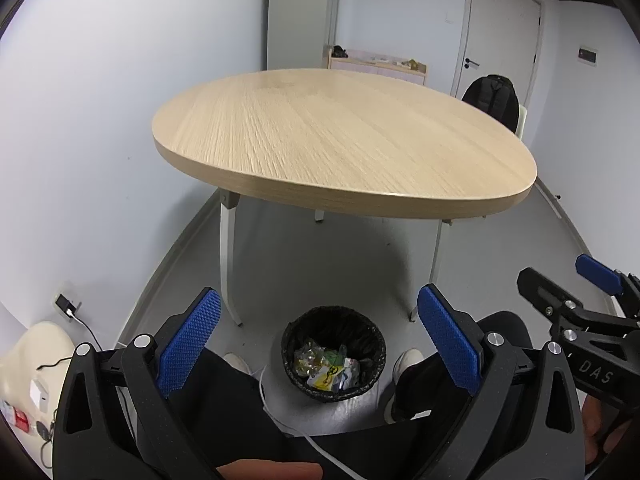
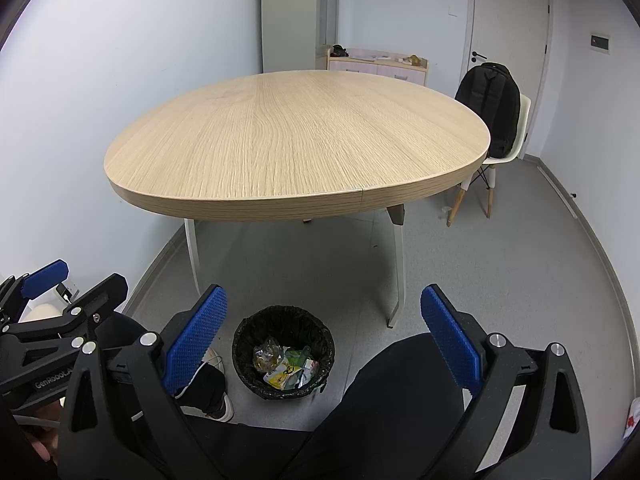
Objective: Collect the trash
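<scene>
Left wrist view: the left gripper (image 1: 318, 346) has its blue-padded fingers (image 1: 190, 344) spread wide, with nothing between them. Seen through the gap at 6 o'clock, the black-lined trash bin (image 1: 334, 354) stands on the grey floor (image 1: 340, 252) between the person's two shoes. The trash (image 1: 326, 366) lies inside the bin — crumpled clear plastic, a yellow-and-white wrapper and a green scrap. The oval wooden table (image 1: 320, 140) fills the centre of the frame.

Only this view shows a wall socket with a plugged charger (image 1: 66, 306) at 8 o'clock, and a cream object carrying a white box (image 1: 40, 394) at 7 o'clock. The right gripper (image 1: 568, 288) enters at 3 o'clock, its body marked "DAS"; its fingers are likewise parted.

Right wrist view: the right gripper (image 2: 324, 344) is spread and empty, with the trash bin (image 2: 284, 350) at 6 o'clock between its pads. The trash (image 2: 286, 368) is again inside the bin. Only this view shows the white chair (image 2: 500, 160) in full, on wooden legs at 2 o'clock, with a black backpack (image 2: 490, 108) upright on its seat. The left gripper (image 2: 76, 276) enters at 9 o'clock, open, lettered "GenRobot.A" — the rest is hidden. A pink-fronted cabinet (image 2: 376, 66) stands against the far wall at 12 o'clock.
</scene>
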`<state>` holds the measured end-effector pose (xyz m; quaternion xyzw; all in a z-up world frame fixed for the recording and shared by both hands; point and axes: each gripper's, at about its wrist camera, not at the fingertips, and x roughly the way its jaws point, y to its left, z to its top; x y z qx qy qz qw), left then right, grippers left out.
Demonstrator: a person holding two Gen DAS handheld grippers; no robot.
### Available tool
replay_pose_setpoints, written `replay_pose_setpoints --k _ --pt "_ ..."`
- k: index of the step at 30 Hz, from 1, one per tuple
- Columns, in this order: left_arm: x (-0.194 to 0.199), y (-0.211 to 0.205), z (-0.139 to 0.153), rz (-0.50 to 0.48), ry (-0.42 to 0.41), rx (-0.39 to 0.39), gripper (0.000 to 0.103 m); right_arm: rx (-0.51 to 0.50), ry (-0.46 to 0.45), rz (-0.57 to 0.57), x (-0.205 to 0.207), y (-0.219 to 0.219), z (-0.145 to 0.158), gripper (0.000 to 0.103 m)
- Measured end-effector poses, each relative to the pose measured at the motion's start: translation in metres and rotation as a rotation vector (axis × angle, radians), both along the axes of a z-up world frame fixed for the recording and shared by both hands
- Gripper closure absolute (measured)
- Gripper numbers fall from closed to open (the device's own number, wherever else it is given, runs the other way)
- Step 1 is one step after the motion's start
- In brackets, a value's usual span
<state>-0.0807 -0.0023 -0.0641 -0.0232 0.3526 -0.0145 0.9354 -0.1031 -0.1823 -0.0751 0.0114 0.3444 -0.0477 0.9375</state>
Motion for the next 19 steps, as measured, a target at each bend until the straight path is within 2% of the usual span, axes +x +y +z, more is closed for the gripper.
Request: replay_pose_setpoints --k 5,19 --pt "-0.0002 -0.0022 -0.0003 0.001 0.004 0.012 0.006 0.001 0.001 0.001 0.0 -0.0002 -0.0005 0.009" --pt "0.002 0.0038 -0.0018 0.014 0.02 -0.014 0.006 0.001 0.0 0.002 0.0001 -0.0002 -0.0006 0.009"
